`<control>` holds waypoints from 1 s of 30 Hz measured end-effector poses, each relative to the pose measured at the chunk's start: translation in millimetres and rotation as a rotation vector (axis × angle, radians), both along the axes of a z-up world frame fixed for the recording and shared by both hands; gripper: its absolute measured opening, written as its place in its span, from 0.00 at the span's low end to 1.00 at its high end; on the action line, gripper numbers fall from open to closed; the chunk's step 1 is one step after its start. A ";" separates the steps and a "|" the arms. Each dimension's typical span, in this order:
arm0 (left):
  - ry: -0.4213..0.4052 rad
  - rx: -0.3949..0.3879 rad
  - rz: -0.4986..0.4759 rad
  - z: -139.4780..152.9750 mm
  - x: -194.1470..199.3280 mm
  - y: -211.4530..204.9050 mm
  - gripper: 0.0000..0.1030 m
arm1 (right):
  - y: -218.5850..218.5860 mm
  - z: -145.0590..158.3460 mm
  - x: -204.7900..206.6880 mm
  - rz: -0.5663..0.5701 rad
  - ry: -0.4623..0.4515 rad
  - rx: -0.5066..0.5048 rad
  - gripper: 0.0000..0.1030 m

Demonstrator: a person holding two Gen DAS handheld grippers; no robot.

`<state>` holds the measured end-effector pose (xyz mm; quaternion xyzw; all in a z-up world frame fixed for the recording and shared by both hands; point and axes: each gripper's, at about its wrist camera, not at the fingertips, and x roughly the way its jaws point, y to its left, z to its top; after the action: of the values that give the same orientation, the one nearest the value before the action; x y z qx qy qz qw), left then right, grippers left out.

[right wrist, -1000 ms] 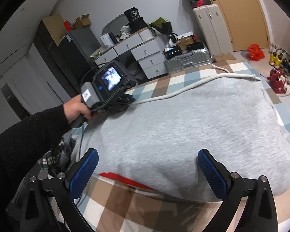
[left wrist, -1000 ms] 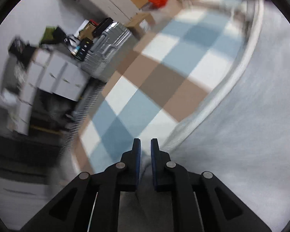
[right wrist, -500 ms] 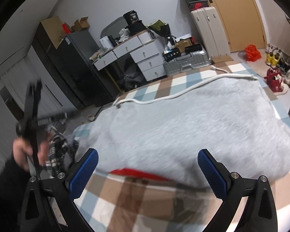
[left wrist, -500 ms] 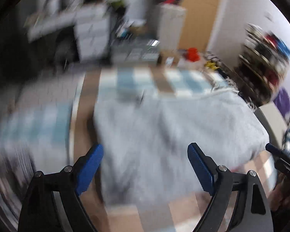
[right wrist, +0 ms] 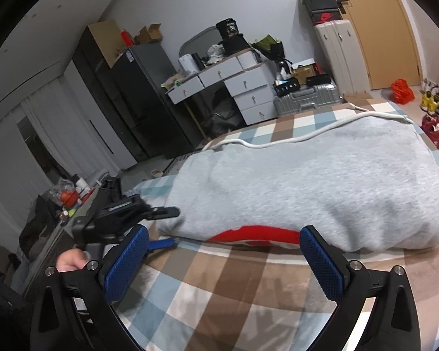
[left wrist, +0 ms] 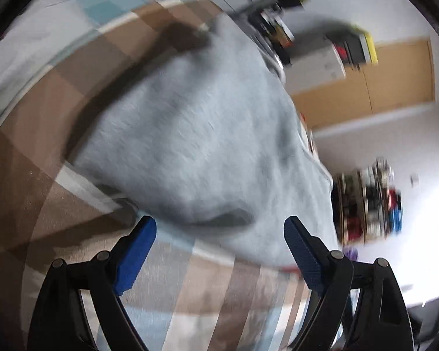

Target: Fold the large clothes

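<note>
Both tongs [left wrist: 219, 251] [right wrist: 222, 259] gape just before the grey garment [right wrist: 322, 181].

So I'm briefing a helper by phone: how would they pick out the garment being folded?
Find the bed with the brown, blue and white checked cover. On it lies one bulky grey sweatshirt, white cord along its far edge. Only it shows red trim at its near hem.

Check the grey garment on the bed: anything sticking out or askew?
Yes. A red layer pokes out from under the near edge of the grey garment, so that fold edge isn't clean. A white cord trails loose along the far edge onto the checked bedcover. Both tongs, left and right, are open and empty.
</note>
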<state>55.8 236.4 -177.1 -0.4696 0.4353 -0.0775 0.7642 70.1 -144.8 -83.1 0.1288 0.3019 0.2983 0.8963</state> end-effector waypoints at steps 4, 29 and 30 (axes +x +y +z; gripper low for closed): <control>-0.016 -0.142 0.109 -16.4 3.5 10.5 0.88 | -2.5 -0.9 0.5 0.000 0.005 0.013 1.00; -0.214 -0.135 0.170 3.1 -2.4 -0.3 0.14 | 27.9 3.4 4.9 -0.010 -0.047 -0.119 1.00; -0.211 -0.125 0.167 4.9 -6.4 -0.3 0.14 | 36.8 4.5 11.2 -0.024 -0.047 -0.177 1.00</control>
<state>49.5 236.1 -172.2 -0.5403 0.3062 -0.0894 0.7786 81.4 -108.0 -78.6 0.0458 0.3045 0.2626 0.9145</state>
